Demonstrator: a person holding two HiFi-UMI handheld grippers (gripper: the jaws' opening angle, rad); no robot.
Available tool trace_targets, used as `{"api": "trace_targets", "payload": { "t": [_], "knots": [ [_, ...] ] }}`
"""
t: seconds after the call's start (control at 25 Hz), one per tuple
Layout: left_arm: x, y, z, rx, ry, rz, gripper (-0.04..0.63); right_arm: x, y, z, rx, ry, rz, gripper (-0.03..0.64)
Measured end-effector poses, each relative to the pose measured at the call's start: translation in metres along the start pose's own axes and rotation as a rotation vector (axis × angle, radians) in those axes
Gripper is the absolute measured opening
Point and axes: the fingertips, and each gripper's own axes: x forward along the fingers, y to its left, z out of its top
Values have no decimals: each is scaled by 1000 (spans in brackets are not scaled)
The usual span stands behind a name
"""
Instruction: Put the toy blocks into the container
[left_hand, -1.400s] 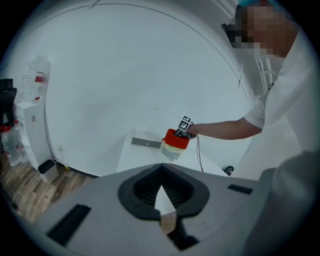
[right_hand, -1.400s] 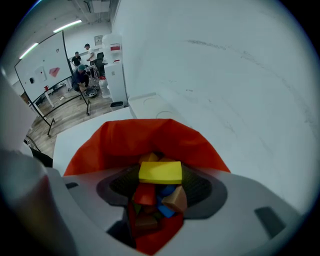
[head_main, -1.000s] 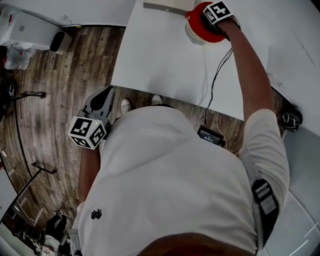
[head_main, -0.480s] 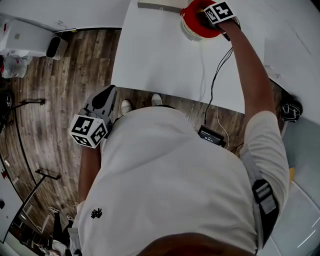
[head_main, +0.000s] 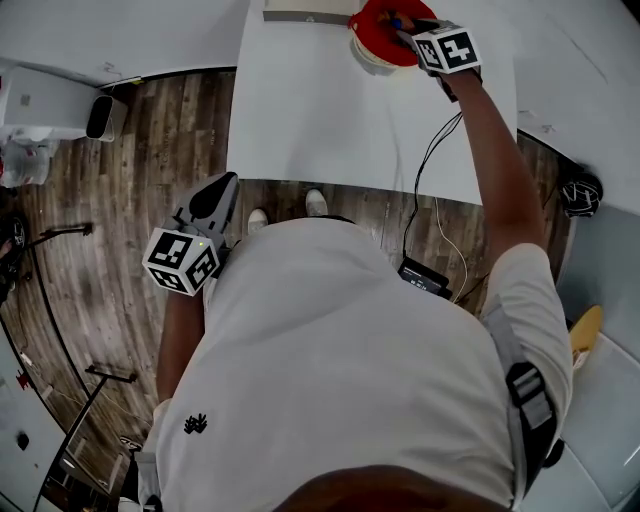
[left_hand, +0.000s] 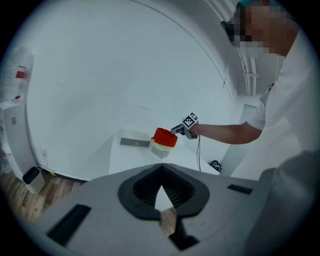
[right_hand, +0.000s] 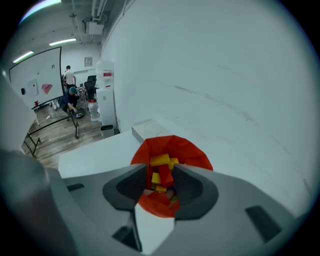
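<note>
Blocks (right_hand: 160, 161) (red, yellow) lie inside red-lined container (right_hand: 196, 154).

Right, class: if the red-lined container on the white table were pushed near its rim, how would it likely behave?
The red liner looks creased and thin, so it would probably crumple rather than resist. The container looks about as tall as wide, so a high push might tip it. The blocks inside likely steady it somewhat.

Right claw (head_main: 403, 28), jaws closing empty, hovers over the red container (head_main: 375, 42) on the white table (head_main: 320, 120); left claw (head_main: 222, 192) hangs low.
</note>
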Motion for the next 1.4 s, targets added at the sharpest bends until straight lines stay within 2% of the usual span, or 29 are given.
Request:
{"api": "trace_targets", "payload": {
  "t": [0.12, 0.16, 0.24, 0.48, 0.68, 0.84, 1.0, 1.12, 1.4],
  "knots": [
    [-6, 4, 0, 7, -9, -36, 6, -26, 21, -6, 48, -59, -24, 50],
    [-8, 5, 0, 7, -16, -51, 6, -34, 29, -10, 63, -72, -25, 23],
    [-11, 5, 1, 4, -24, -93, 6, -49, 51, -22, 95, -85, -18, 12],
    [-23, 8, -1, 63, 10, -176, 5, -82, 162, -67, 143, -89, 105, 6],
    [-44, 11, -5, 54, 3, -257, 6, -115, 269, -92, 230, -136, 150, 6],
    [-54, 8, -17, 77, 22, -321, 6, -133, 331, -100, 326, -199, 155, 6],
    [-58, 3, -27, 84, 54, -381, 6, -147, 374, -105, 383, -261, 159, 6],
    [-59, 0, -33, 70, 75, -422, 6, -154, 401, -114, 417, -259, 156, 6],
    [-55, -14, -30, 93, 66, -486, 6, -172, 423, -113, 429, -276, 130, 6]
  ]
}}
